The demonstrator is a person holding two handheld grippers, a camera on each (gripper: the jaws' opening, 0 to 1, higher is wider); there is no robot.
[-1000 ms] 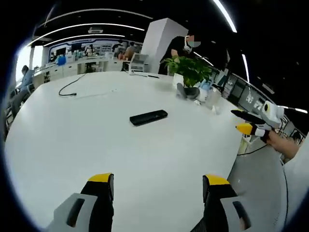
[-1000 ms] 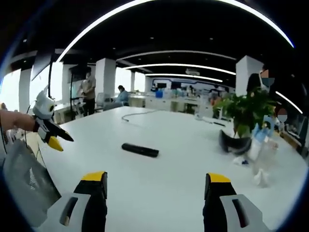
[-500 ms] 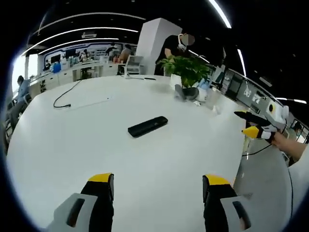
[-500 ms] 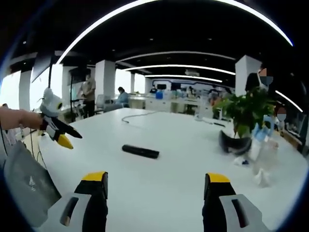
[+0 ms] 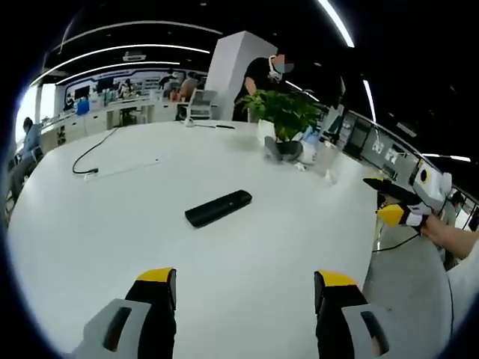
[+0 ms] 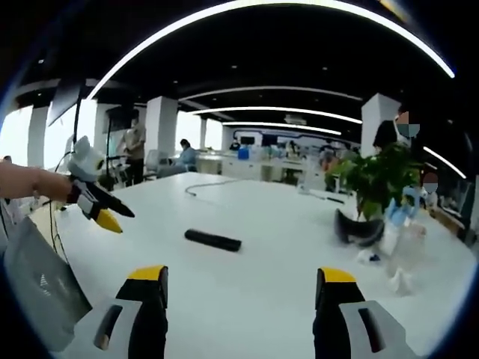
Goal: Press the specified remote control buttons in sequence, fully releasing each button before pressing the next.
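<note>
Remote control (image 5: 218, 208), black and slim, lay flat near the middle of the white table (image 5: 90, 224), well apart from both grippers. We held the left gripper (image 5: 245, 288) with its jaws spread wide and empty above the near table edge; the right gripper (image 6: 239, 288) likewise stood wide apart, grasping nothing. A potted plant (image 5: 284, 120) stood beyond the remote.

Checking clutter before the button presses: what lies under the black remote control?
The black remote control lies flat on the bare white table, with nothing visible beneath it. Its underside is hidden. A green potted plant stands farther back.
</note>
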